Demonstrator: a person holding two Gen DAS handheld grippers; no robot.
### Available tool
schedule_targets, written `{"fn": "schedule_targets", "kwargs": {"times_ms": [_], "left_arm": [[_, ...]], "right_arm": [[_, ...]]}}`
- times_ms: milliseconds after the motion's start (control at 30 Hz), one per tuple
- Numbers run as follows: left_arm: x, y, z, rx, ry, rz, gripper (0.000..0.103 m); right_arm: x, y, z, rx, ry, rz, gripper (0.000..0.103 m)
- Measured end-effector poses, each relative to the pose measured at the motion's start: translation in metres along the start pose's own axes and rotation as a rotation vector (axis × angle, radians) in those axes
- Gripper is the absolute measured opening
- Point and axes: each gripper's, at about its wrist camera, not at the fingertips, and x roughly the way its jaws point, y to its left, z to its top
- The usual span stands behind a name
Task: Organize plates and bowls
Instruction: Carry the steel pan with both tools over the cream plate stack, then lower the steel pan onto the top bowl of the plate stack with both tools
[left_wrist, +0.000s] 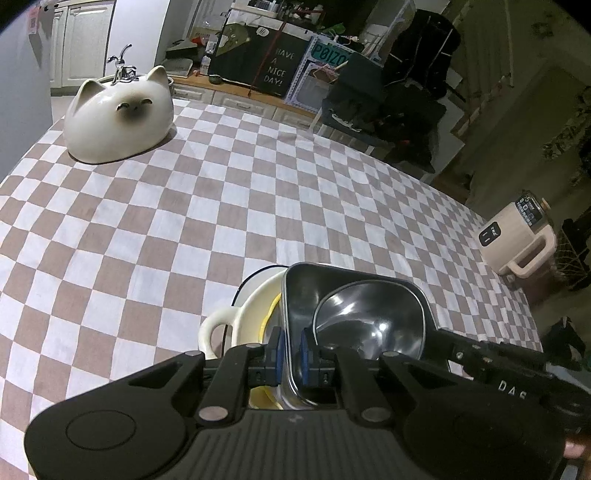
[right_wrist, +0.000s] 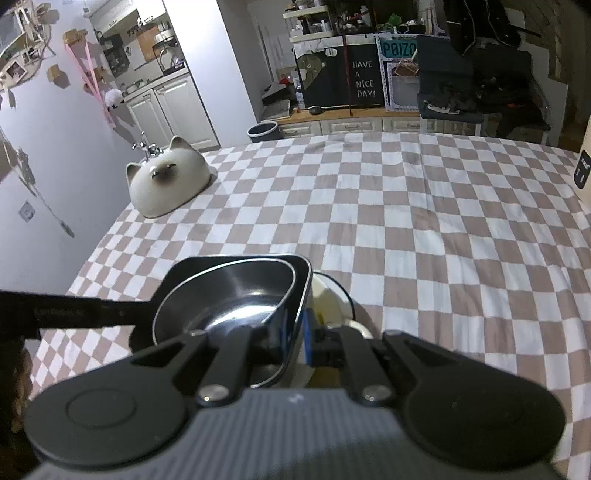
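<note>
Left wrist view: left gripper clamped on the black tray rim, above the cream bowl. Right wrist view: right gripper clamped on the opposite rim. Stacking appears underway; the cat-faced bowl sits well apart, unsorted.

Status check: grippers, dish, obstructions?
Left gripper and right gripper both shut on opposite rims of the dark square metal dish. Dish over the cream handled ceramic bowl. Cat-shaped white ceramic bowl far off, no obstruction.
</note>
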Motion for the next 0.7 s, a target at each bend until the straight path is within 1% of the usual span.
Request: {"fn": "schedule_targets", "kwargs": {"times_ms": [200,333,500,700], "left_arm": [[0.006,0.0,-0.001,0.005,0.018,0.016,0.009],[0.008,-0.001,-0.002,0.014,0.027,0.013,0.009],[0.012,-0.002,-0.003,0.027,0.035,0.029,0.009],[0.013,-0.003,-0.003,0.027,0.034,0.03,0.01]], "right_arm": [[0.006,0.004,-0.005,-0.03,0.026,-0.022,0.01],[0.006,0.003,-0.004,-0.03,0.023,-0.033,0.01],[0.007,0.002,-0.004,-0.029,0.027,-0.029,0.01],[0.009,0.002,-0.005,-0.033,0.038,-0.032,0.01]]}}
